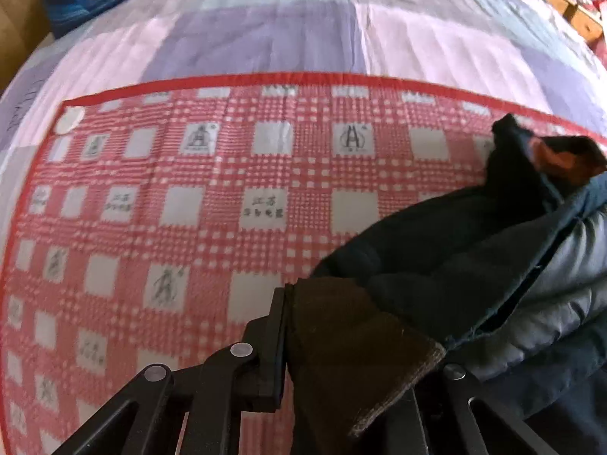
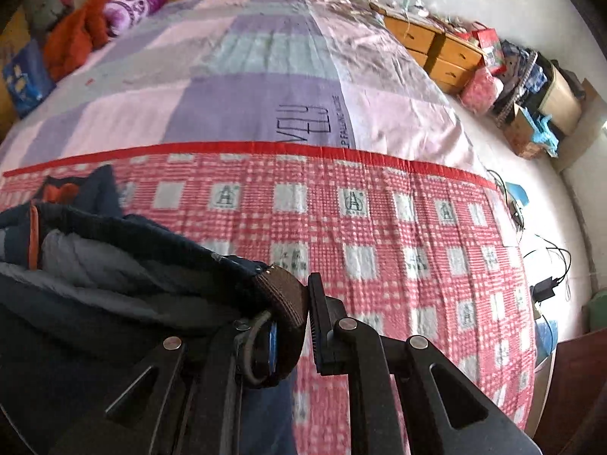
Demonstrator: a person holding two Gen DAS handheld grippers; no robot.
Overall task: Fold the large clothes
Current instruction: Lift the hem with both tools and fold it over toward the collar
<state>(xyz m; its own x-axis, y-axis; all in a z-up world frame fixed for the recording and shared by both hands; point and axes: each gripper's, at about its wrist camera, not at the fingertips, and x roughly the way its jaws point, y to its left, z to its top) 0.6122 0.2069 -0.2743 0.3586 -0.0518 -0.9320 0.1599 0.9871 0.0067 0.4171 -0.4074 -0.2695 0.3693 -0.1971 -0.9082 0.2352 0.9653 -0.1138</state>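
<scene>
A dark navy padded jacket (image 1: 474, 250) with a grey quilted lining and an orange collar patch hangs between my two grippers above the bed. My left gripper (image 1: 322, 326) is shut on a brown ribbed hem of the jacket, which covers its right finger. My right gripper (image 2: 299, 303) is shut on the other brown ribbed hem corner (image 2: 284, 295); the jacket (image 2: 95, 265) bunches to its left, hiding the left finger. The jacket's far end rests on the red-checked blanket (image 1: 189, 208).
The red-checked blanket (image 2: 398, 246) lies over a purple and pink sheet (image 2: 227, 94) on the bed. Pillows and an orange blanket (image 2: 79, 34) lie by the headboard. A wooden dresser (image 2: 436, 49), boxes, bags and cables (image 2: 546, 265) stand on the floor at right.
</scene>
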